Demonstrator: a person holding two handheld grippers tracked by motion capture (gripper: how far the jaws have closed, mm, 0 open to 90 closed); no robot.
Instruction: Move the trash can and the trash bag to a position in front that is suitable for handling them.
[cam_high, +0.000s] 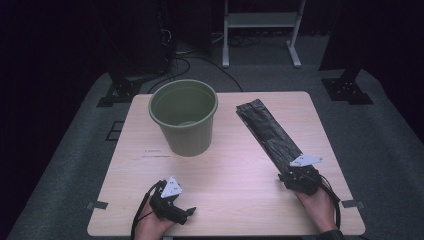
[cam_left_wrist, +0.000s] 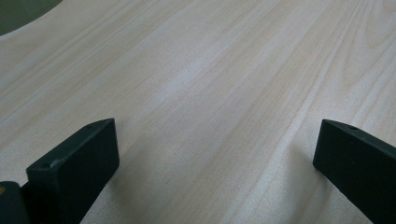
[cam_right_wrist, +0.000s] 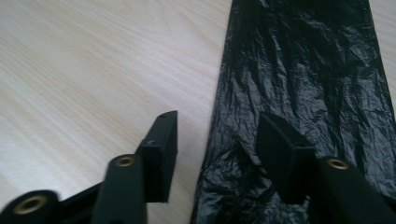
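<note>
At the near right of the wooden table (cam_high: 225, 165), the right gripper (cam_right_wrist: 217, 140) straddles the near left edge of a flat folded black plastic bag (cam_right_wrist: 303, 79), one jaw over bare wood, the other on the bag, not yet pinching. The left gripper (cam_left_wrist: 215, 154) rests spread wide, empty, near the green bucket (cam_high: 183, 117).

A light wooden table (cam_high: 230, 195) with rounded corners stands on grey carpet (cam_high: 380, 145). Toward its far left sits an olive-green plastic bucket (cam_high: 183, 120), upright and open-topped (its inside looks bare). A faint dark mark (cam_high: 156, 153) lies on the tabletop just left of the bucket's base. Beyond the table, a white metal frame (cam_high: 260, 30) rises from the floor, with black cables (cam_high: 200, 62) trailing nearby.
</note>
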